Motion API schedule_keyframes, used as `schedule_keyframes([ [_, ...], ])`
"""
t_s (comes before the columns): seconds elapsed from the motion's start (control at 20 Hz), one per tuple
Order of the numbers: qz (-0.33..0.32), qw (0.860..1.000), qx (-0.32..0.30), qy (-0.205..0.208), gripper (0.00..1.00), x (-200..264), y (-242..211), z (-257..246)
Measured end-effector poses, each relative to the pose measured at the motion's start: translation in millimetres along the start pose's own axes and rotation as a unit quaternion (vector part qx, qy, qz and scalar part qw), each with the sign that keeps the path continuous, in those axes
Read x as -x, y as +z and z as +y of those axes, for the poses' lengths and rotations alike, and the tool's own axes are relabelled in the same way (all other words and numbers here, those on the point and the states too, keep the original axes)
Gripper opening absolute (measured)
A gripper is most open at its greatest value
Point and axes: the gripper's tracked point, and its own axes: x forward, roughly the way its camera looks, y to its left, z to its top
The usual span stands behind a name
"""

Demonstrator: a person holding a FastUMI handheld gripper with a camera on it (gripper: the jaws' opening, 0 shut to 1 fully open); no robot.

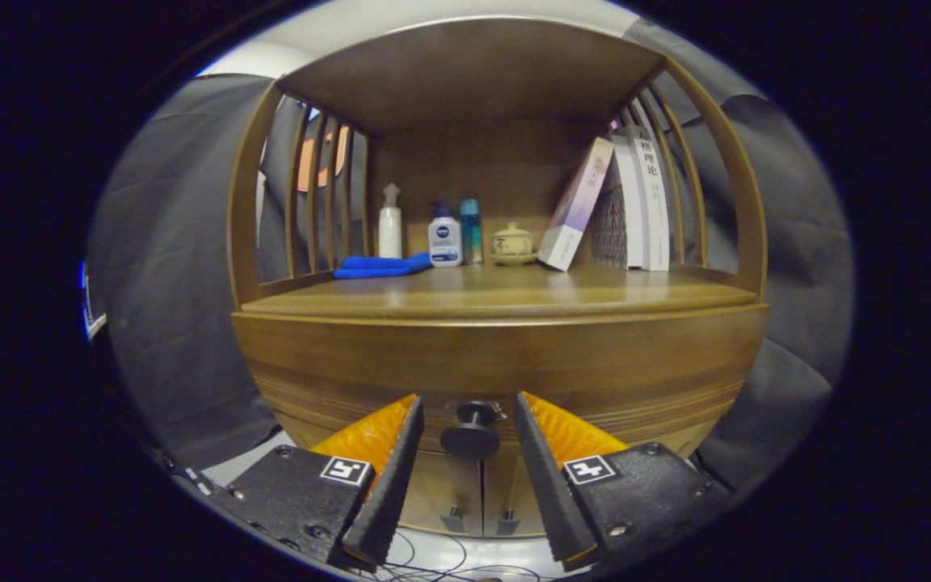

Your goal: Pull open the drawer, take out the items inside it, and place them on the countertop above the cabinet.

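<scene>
A wooden cabinet fills the view, with its drawer front shut flush below the countertop. A dark round knob sticks out of the drawer's lower middle. My gripper is open, and the knob sits between the two fingertips with a gap on each side. Nothing of the drawer's inside shows.
On the countertop, near the back, stand a white pump bottle, a white bottle with a blue cap, a teal bottle, a small lidded cup, leaning books and a blue cloth. Cabinet doors lie below.
</scene>
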Motion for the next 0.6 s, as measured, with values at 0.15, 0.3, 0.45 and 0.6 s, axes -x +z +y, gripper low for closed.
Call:
schedule_keyframes([
  [0.15, 0.005, 1.000, -0.014, -0.009, 0.63, -12.4, -7.0, -3.2],
  [0.3, 0.012, 1.000, -0.020, -0.015, 0.54, -19.9, -12.1, 0.8],
  [0.45, 0.005, 0.999, -0.007, -0.037, 0.51, -22.5, -13.7, 0.9],
  [0.6, 0.005, 0.999, -0.008, -0.042, 0.46, -22.2, -14.2, 0.8],
])
